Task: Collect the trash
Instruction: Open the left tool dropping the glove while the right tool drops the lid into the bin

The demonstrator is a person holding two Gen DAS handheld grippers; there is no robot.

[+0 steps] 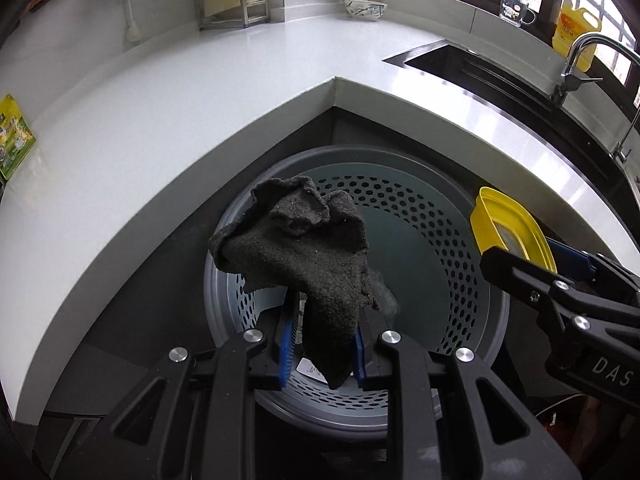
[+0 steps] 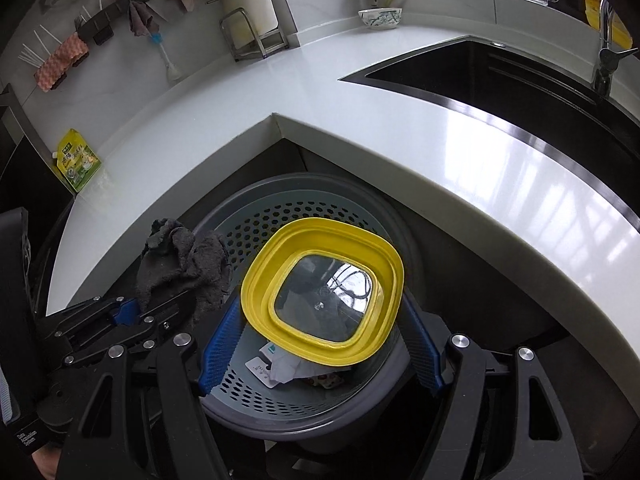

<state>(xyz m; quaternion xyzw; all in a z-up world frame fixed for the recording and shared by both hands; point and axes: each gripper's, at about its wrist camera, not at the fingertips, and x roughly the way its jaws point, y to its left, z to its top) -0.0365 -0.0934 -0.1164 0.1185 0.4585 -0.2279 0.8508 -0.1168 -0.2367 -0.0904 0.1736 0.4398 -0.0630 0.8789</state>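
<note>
My left gripper [image 1: 322, 344] is shut on a dark grey rag [image 1: 304, 248] and holds it over the grey perforated trash bin [image 1: 432, 216] below the counter corner. The rag also shows in the right wrist view [image 2: 184, 264], with the left gripper [image 2: 132, 312] beside it. My right gripper [image 2: 320, 344] is shut on a yellow lid with a clear centre [image 2: 324, 284], held above the same bin [image 2: 280, 216]. The lid [image 1: 508, 228] shows at the right in the left wrist view, in the right gripper [image 1: 532, 264]. White paper scraps [image 2: 280, 364] lie in the bin.
A white L-shaped counter [image 1: 200, 92] wraps around the bin. On it are a green-yellow pouch [image 2: 78, 160], a metal rack [image 1: 232, 0], a patterned bowl [image 1: 366, 8] and a black sink [image 2: 500, 80] with a tap [image 1: 576, 64].
</note>
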